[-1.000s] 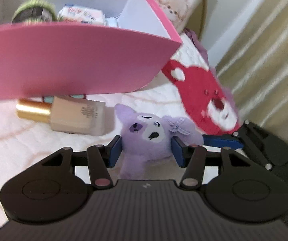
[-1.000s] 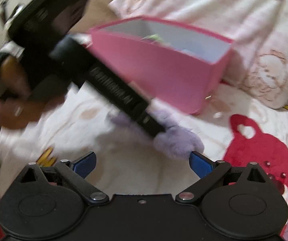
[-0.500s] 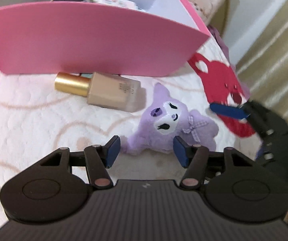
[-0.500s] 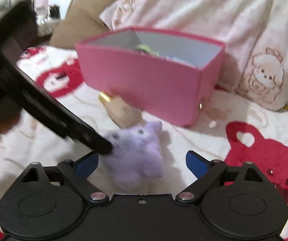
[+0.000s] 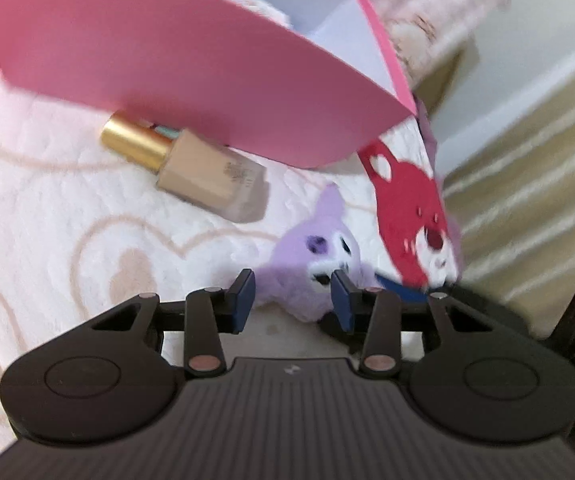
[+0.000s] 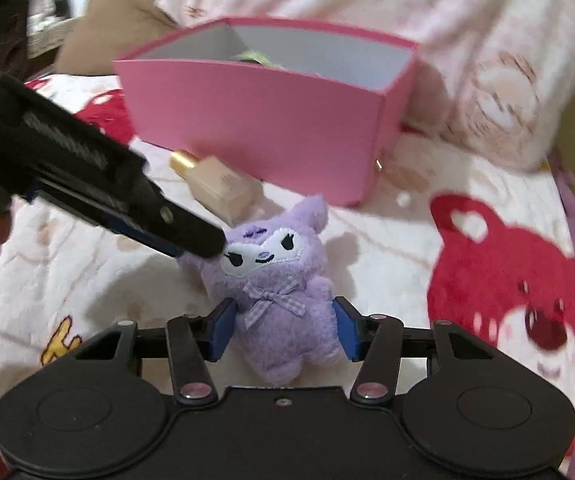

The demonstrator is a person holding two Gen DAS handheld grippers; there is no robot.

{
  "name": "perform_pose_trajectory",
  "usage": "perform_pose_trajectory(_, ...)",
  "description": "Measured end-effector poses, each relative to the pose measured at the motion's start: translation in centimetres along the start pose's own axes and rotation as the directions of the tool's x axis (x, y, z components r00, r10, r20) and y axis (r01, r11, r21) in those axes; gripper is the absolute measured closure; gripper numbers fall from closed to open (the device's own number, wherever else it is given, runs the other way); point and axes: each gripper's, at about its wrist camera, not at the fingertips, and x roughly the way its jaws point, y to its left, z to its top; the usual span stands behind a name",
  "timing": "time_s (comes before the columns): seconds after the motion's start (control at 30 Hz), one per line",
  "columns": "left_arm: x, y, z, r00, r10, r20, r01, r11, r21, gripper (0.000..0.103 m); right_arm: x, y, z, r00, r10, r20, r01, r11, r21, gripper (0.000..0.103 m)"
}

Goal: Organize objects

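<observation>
Plush (image 6: 283, 300) is what both our grippers are meeting on: the little purple toy is lying face-up on the quilted white bedspread (image 5: 47, 200), just in front of the pink box (image 6: 271, 120). We are bringing the right gripper (image 6: 283, 330) down around its body, and its jaws have just been closing, so the blue pads are now sitting at the toy's flanks, the left one touching the fur and the right one just beside it. We are judging this as a grip about to land, not yet squeezing. The left gripper (image 5: 293, 298) has also just been narrowing, with the toy's head beyond its tips; in the right wrist view its fingers are reaching the plush by the ear, but whether they are pinching fur or only nudging it we cannot tell. We are reading that contact as steadying the soft toy while the right takes it. A foundation bottle (image 5: 203, 172) with a gold cap is lying on its side against the box's front wall, waiting its turn. The box is standing open-topped with a few items already inside, which is why we are working so near it.
</observation>
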Motion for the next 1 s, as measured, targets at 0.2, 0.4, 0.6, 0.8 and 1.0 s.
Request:
perform_pose_trajectory(0.2, -0.2, -0.5, -0.3, 1.000, -0.008, -0.001, 0.008, 1.000, 0.003, 0.063, 0.4, -2.1, 0.1, 0.991, 0.082, -0.110, -0.049, 0.961, 0.271, 0.045)
perform_pose_trajectory(0.4, 0.7, -0.9, -1.1, 0.999, -0.018, -0.044, 0.019, 1.000, 0.013, 0.063, 0.2, -2.9, -0.3, 0.976, 0.183, -0.115, -0.129, 0.919, 0.372, 0.045)
perform_pose_trajectory(0.6, 1.1, -0.5, -1.6, 0.999, 0.016, -0.032, -0.016, 1.000, -0.002, 0.062, 0.2, -1.7, -0.4, 0.956, 0.274, -0.107, -0.221, 0.908, 0.355, 0.042)
perform_pose_trajectory(0.8, 0.7, 0.0, -1.6, 0.998, 0.042, -0.045, -0.044, 0.998, -0.043, 0.063, -0.2, 1.1, -0.2, 0.973, 0.193, -0.124, -0.169, 0.969, 0.182, 0.048)
perform_pose_trajectory(1.0, 0.8, -1.0, -2.7, 0.998, 0.054, -0.023, -0.052, 0.997, 0.052, 0.063, -0.2, 1.2, -0.1, 0.973, 0.194, -0.122, -0.165, 0.964, 0.211, 0.053)
